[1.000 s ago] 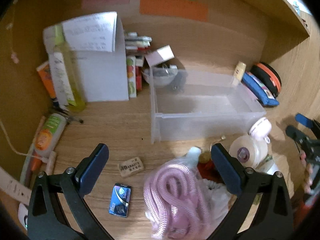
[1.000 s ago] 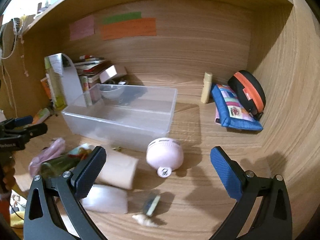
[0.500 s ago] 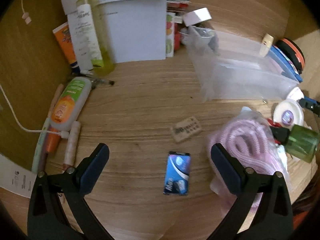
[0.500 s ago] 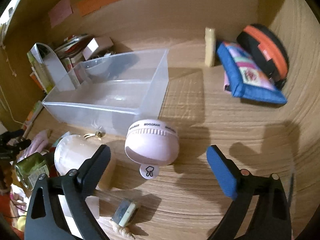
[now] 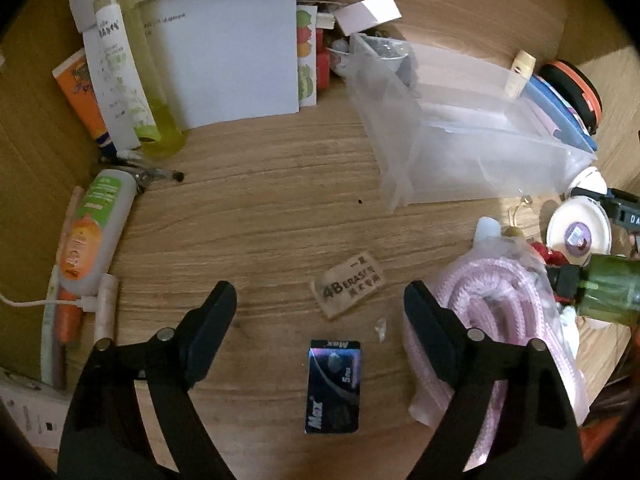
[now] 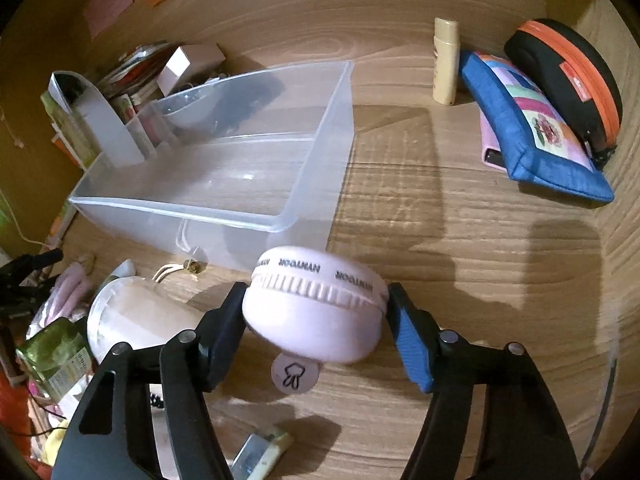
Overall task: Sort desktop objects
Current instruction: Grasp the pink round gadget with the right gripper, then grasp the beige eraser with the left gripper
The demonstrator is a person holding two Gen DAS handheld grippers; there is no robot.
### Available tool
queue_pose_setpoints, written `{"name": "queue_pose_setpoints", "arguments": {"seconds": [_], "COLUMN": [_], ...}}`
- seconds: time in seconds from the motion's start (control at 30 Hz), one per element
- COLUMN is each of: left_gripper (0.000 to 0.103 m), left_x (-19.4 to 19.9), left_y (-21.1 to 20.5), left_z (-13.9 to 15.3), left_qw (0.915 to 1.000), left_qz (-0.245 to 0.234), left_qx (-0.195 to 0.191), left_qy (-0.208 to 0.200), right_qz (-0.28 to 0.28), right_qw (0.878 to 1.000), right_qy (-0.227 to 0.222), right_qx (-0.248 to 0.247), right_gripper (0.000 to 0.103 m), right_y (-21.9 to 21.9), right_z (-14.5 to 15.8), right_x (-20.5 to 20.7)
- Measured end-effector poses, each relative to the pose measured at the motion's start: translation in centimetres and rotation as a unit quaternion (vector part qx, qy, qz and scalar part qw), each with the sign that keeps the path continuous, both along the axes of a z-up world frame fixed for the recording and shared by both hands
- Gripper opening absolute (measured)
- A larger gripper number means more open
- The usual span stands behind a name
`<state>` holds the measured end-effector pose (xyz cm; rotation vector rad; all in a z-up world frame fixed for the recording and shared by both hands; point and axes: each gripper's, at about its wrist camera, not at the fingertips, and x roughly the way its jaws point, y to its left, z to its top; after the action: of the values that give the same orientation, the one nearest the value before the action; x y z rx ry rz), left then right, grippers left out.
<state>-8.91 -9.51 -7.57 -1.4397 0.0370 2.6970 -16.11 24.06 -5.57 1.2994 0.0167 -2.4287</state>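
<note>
Closing on the pink round gadget [image 6: 316,312], the right tongs [image 6: 316,320] have a pad at each flank of it; both pads sit at its sides, apparently touching, though a firm press cannot be confirmed. Gadget rests on the table [image 6: 460,260], just in front of the clear bin [image 6: 312,120], with a round white tag [image 6: 295,372] below it.

Left tongs [image 5: 320,312] are partway open and also closing, nothing gripped. Between the jaws, on the table [image 5: 260,208]: a tan eraser [image 5: 349,283] and, nearer the camera, a dark blue card pack [image 5: 334,386]. Neither is touched. A small clear scrap [image 5: 381,327] lies just right of the pack.

Left view, other items:
- pink rope [image 5: 492,316] in a clear bag, just beside the right finger
- green bottle [image 5: 610,290] at right edge
- white round lid [image 5: 576,230] near the bin's corner
- orange-and-green tube [image 5: 94,228] lying at left, a white cable [image 5: 32,303] by it
- yellow bottle [image 5: 150,80] and white paper stand [image 5: 236,52] at back

Right view, other items:
- cream stick [image 6: 446,60] upright at the back wall
- blue pouch [image 6: 532,136] and black-and-orange case [image 6: 568,76] leaning together, well apart from the gadget
- white cup [image 6: 136,320] on its side, left of the gadget
- bin looks empty inside
</note>
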Motion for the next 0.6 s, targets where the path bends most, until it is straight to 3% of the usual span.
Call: {"name": "queue_pose_setpoints", "arguments": {"seconds": [0.13, 0.23, 0.33, 0.47, 0.57, 0.6], "left_gripper": [0.073, 0.073, 0.066, 0.038, 0.023, 0.023], "left_x": [-0.6, -0.9, -0.9, -0.6, -0.2, -0.2], "left_y": [-0.2, -0.3, 0.2, 1.1, 1.3, 1.3], "left_z": [-0.7, -0.8, -0.8, -0.6, -0.5, -0.4], "left_qw": [0.9999, 0.9997, 0.9999, 0.9998, 0.9996, 0.9996], "left_qz": [-0.001, -0.002, -0.004, -0.016, -0.022, -0.021], "left_qx": [0.001, 0.015, 0.012, -0.011, -0.015, -0.016], "left_qy": [-0.013, -0.016, -0.010, 0.003, 0.007, 0.007], "right_qz": [0.002, 0.003, -0.002, -0.003, -0.008, -0.008], "right_qw": [1.000, 1.000, 1.000, 1.000, 1.000, 0.999], "right_qy": [0.004, 0.007, 0.014, 0.019, 0.028, 0.031], "right_qx": [0.001, -0.002, 0.000, -0.003, -0.005, -0.005], "right_gripper": [0.063, 0.063, 0.063, 0.063, 0.063, 0.063], "right_y": [-0.5, -0.4, -0.5, -0.4, -0.1, 0.1], "right_z": [-0.1, -0.1, -0.1, 0.0, 0.3, 0.4], "right_x": [-0.2, -0.1, 0.0, 0.3, 0.8, 1.0]}}
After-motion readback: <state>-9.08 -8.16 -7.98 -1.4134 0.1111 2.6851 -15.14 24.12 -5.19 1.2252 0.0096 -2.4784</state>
